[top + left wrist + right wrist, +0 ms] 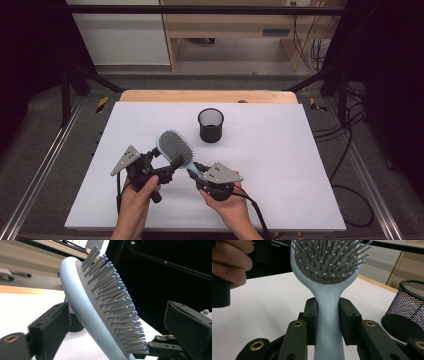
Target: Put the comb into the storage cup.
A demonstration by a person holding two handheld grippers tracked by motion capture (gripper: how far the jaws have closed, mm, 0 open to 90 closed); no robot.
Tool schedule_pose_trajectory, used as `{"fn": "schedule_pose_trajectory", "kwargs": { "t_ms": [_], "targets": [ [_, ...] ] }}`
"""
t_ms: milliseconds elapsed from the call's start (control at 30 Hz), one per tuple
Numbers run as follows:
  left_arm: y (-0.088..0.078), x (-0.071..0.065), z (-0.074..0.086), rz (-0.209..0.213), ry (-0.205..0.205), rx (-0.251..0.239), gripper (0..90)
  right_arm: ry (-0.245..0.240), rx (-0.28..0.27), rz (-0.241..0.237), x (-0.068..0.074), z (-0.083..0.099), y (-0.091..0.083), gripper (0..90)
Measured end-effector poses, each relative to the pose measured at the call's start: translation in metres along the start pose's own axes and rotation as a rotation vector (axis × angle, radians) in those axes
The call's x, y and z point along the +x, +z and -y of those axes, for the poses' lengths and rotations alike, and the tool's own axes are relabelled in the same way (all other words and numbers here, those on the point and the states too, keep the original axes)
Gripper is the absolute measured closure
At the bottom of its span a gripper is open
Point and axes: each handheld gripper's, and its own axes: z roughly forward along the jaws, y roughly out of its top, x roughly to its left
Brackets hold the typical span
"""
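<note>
A black mesh cup is standing upright on the white table, wooden furniture standing behind.

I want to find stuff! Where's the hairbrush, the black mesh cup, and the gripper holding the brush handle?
hairbrush (175,146), high view, bristle pad.
black mesh cup (210,131), high view, side wall.
right gripper (328,322), right gripper view, between its pads.

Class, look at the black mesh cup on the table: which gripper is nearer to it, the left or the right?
Right. The right gripper, clamped on the hairbrush handle, sits just in front of the mesh cup; the left gripper is farther off, at the brush head's other side.
</note>
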Motion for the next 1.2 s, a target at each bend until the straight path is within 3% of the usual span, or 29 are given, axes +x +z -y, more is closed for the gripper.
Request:
{"fn": "schedule_pose_trajectory", "kwargs": {
  "t_ms": [433,633,1200],
  "targets": [
    [-0.0031,0.0033,0.0009,-0.006,-0.035,0.001,28.7,-0.005,-0.003,-0.003,0.002,-0.0002,-0.0002,69.4],
    [-0.0039,0.0059,0.0022,-0.012,-0.068,-0.001,30.5,-0.01,0.003,-0.012,0.0044,0.0006,0.0015,69.4],
    [-0.0041,0.0073,0.0066,-0.039,-0.104,-0.005,37.4,-0.015,0.027,-0.022,0.0082,0.0043,0.0051,69.4]
  ]
}}
